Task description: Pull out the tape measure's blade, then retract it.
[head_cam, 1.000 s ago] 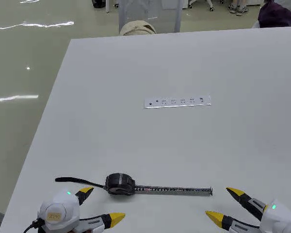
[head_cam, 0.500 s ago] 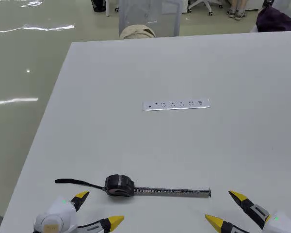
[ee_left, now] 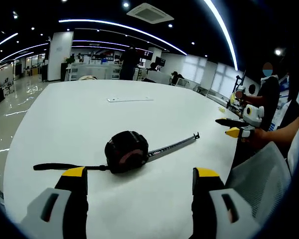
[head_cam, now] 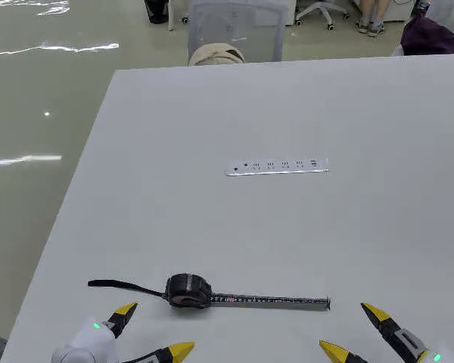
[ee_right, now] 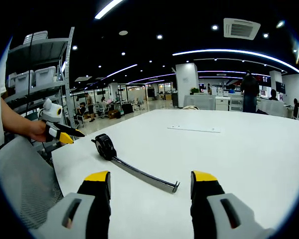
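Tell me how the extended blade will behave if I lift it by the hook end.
The blade looks thin and narrow, so it will probably bend rather than lift stiffly. The case looks compact and dense, lying on its flat side, so it likely stays put, not rolling.

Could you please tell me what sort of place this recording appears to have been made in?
Probably a large open-plan office or lab: a long white worktable with a flat white power strip on it, ceiling strip lights, and grey metal shelving holding storage bins.
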A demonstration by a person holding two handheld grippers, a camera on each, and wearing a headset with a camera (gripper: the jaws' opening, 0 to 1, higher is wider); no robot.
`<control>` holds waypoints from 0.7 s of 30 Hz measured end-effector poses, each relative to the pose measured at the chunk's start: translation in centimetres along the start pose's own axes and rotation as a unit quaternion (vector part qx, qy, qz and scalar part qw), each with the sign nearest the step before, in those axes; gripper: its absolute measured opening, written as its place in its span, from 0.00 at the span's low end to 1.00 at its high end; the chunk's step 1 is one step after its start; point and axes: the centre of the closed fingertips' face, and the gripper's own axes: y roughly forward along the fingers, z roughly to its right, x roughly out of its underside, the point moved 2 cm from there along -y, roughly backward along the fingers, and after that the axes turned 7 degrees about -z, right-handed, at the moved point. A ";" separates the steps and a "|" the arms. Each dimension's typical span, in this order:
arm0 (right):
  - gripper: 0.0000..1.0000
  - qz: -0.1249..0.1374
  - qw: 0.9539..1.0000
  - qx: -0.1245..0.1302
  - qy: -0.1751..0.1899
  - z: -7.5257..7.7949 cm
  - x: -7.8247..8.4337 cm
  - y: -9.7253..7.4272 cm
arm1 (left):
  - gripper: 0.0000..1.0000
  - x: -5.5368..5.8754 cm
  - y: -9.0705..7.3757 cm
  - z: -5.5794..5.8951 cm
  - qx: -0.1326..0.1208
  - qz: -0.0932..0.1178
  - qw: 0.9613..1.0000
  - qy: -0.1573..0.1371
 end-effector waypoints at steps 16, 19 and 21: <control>0.68 0.009 1.000 0.014 0.002 -0.3 0.0 -0.7 | 0.86 -0.2 -0.3 0.0 0.000 0.009 1.000 0.007; 0.68 0.009 1.000 0.013 0.001 -0.3 0.0 -0.7 | 0.86 -0.1 -0.2 0.1 -0.001 0.005 1.000 0.007; 0.68 0.011 1.000 0.012 0.004 -0.3 -0.1 -0.7 | 0.87 -0.2 -0.1 0.1 0.000 0.004 1.000 0.004</control>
